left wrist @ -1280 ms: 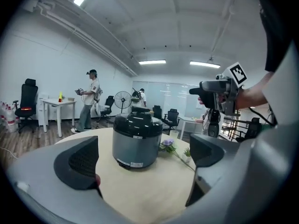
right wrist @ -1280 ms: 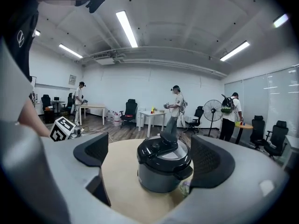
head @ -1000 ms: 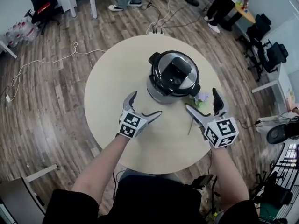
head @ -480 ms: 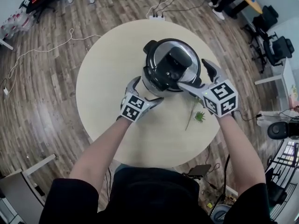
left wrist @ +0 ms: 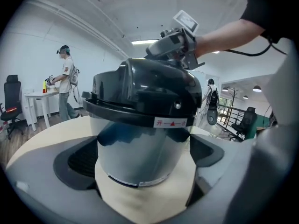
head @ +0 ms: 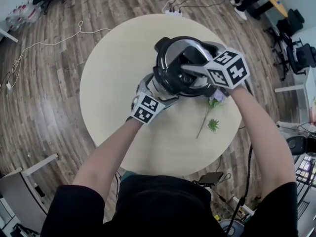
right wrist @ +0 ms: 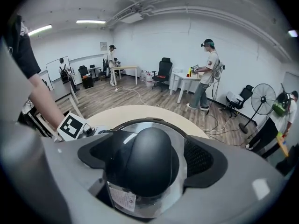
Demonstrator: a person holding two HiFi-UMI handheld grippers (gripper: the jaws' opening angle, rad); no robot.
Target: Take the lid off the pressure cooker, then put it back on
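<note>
Head view, cooker: the pressure cooker [head: 173, 80] stands at the far middle of the round bench [head: 113, 83], lid [head: 170, 63] on
Head view, sprig: a green sprig [head: 210, 120] lies near-right of the cooker
Left gripper view: left tongs [left wrist: 142, 167] apart, straddling the cooker's steel body at its near-left
Right gripper view: right tongs [right wrist: 145, 160] over the lid, apart, just been closing, black lid handle [right wrist: 145, 153] between them, not clamped

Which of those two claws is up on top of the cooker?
The right claw, reaching down over the lid with its jaws just closing around the black knob. The left claw sits lower, straddling the steel side of the pressure cooker.
</note>
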